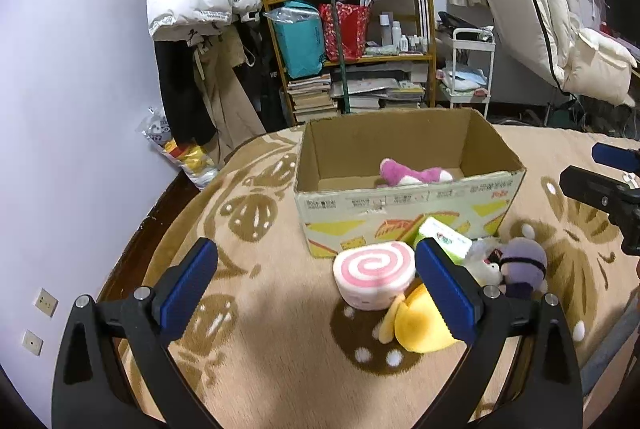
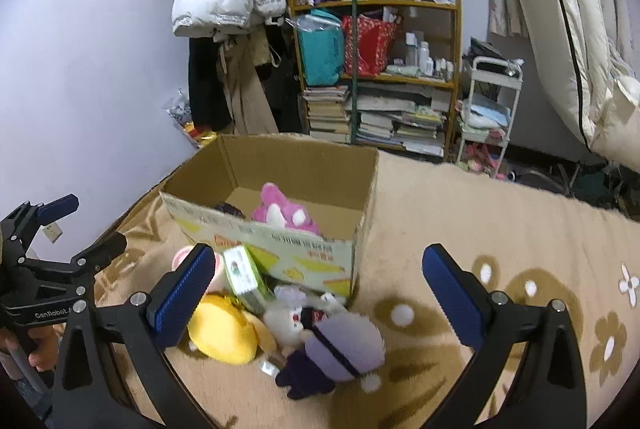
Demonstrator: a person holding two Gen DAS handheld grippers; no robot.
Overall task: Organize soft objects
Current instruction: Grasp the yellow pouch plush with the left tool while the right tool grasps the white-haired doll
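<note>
Yellow plush (image 1: 416,325) beside open jaws.

The cardboard box (image 1: 404,205) is made of matt brown corrugated card, printed on its outer wall. The blanket (image 1: 248,381) beneath it is seen as a thick, fuzzy pile cloth. The pink plush (image 2: 282,213) inside the box, the yellow plush (image 2: 224,333) and the purple plush (image 2: 344,349) are covered in soft, napped fabric. The swirl-patterned roll (image 1: 374,275) looks like smooth, matt foam or cloth; which cannot be told. The green packet (image 2: 242,275) is wrapped in glossy film. The left gripper (image 1: 316,293) and right gripper (image 2: 320,297) are built of matt black plastic, with ribbed blue pads (image 1: 188,289) and bright metal screws
</note>
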